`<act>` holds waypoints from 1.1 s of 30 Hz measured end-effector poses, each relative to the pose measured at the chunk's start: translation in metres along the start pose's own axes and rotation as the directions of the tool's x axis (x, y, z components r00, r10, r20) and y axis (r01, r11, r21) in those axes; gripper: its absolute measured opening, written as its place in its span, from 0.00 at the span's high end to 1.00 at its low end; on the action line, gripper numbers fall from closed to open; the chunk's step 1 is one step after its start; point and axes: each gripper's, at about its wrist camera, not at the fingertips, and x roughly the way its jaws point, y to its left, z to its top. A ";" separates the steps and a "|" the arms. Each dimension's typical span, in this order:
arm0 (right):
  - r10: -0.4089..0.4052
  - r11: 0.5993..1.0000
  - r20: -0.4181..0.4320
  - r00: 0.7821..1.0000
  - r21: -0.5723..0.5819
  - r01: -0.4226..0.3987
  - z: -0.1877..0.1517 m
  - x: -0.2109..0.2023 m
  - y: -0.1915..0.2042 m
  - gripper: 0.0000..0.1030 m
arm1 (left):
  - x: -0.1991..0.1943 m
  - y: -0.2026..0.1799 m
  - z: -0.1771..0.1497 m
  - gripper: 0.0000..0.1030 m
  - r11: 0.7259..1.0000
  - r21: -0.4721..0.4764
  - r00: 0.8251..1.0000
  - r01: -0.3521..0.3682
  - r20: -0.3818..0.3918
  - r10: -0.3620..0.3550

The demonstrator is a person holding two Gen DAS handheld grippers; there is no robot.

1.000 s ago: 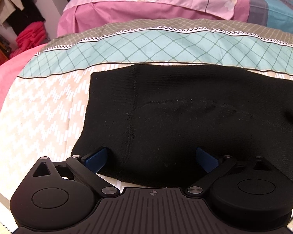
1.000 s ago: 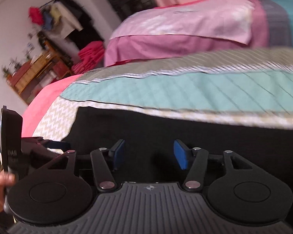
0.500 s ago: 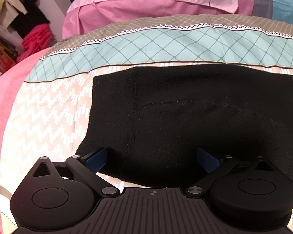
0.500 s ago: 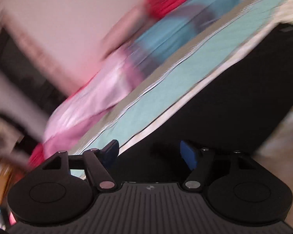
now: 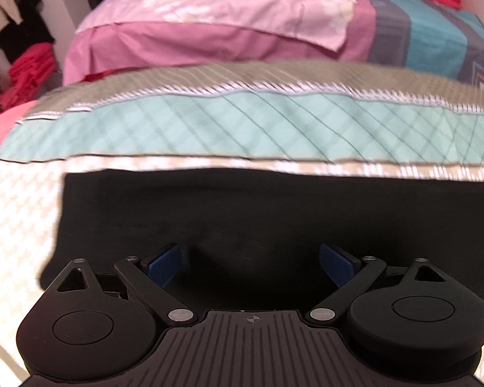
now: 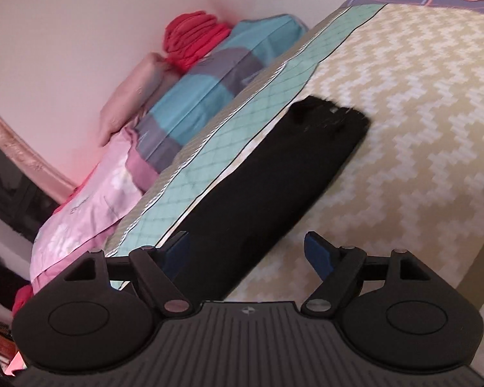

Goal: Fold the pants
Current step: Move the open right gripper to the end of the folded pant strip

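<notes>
Bedroom scene: bed (image 6: 419,103) with a beige zigzag cover and a teal checked band; pink and blue pillows (image 5: 229,22) heaped at the wall, red cloth (image 6: 190,40) stacked on top of them.

Pants (image 6: 274,187) lie flat on the bed, black, already doubled into one long narrow strip, just beside the teal band and parallel to it.

Change noted: a second ago my right gripper (image 6: 247,254) looked across the near part of the pants, fingers close together. It has since swung along the strip and rolled, and now looks down its length from one end. Its fingers are opening, spread wide; the strip's near part lies between them, not pinched. My left gripper (image 5: 250,262) has slid sideways over the cloth; its fingers are spread as before, nothing gripped.

Judgement: the lengthwise fold appears finished and released. Both grippers are free, so a crosswise fold, end to end, seems due next.

Orientation: in the right view the long axis runs from my fingers up toward a squared, slightly ragged far end (image 6: 330,111). In the left view it runs side to side, a square end at left. Waist or cuffs: cannot tell.
</notes>
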 end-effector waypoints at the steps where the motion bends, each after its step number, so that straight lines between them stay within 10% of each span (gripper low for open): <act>1: 0.013 1.000 -0.004 1.000 -0.003 -0.013 0.003 0.001 -0.001 0.20 | 0.006 -0.007 -0.002 0.00 1.000 0.010 1.000 -0.004 -0.014 0.005; 7: 0.168 0.982 -0.133 0.977 -0.061 -0.177 0.016 0.030 0.004 0.18 | 0.021 -0.011 -0.010 0.00 0.999 -0.021 0.999 -0.027 -0.023 0.026; 10: 0.102 0.995 -0.080 0.992 0.000 -0.103 0.032 0.040 -0.016 0.52 | 0.025 -0.001 -0.010 0.00 0.999 -0.051 0.999 -0.010 -0.042 0.008; 12: -0.008 1.000 0.001 1.000 -0.013 0.008 0.040 0.026 -0.015 0.43 | 0.025 -0.001 -0.010 0.00 0.998 -0.054 0.999 -0.008 -0.047 0.005; 13: -0.077 0.996 0.048 0.996 -0.028 0.079 0.040 0.017 -0.013 0.22 | 0.025 -0.002 -0.010 0.00 0.999 -0.052 0.999 -0.013 -0.047 0.010; 15: -0.172 0.981 0.103 0.980 -0.077 0.180 0.037 0.000 -0.010 0.19 | 0.026 -0.004 -0.010 0.00 0.999 -0.048 0.999 -0.021 -0.047 0.019; 22: -0.010 0.996 -0.098 0.995 0.091 0.019 0.014 -0.004 -0.033 0.17 | 0.027 -0.003 -0.008 0.00 0.998 -0.051 0.999 -0.019 -0.050 0.017; 33: -0.033 0.998 0.009 0.999 0.051 0.033 0.035 0.043 -0.014 0.10 | 0.027 -0.005 -0.007 0.00 0.999 -0.047 0.998 -0.026 -0.052 0.023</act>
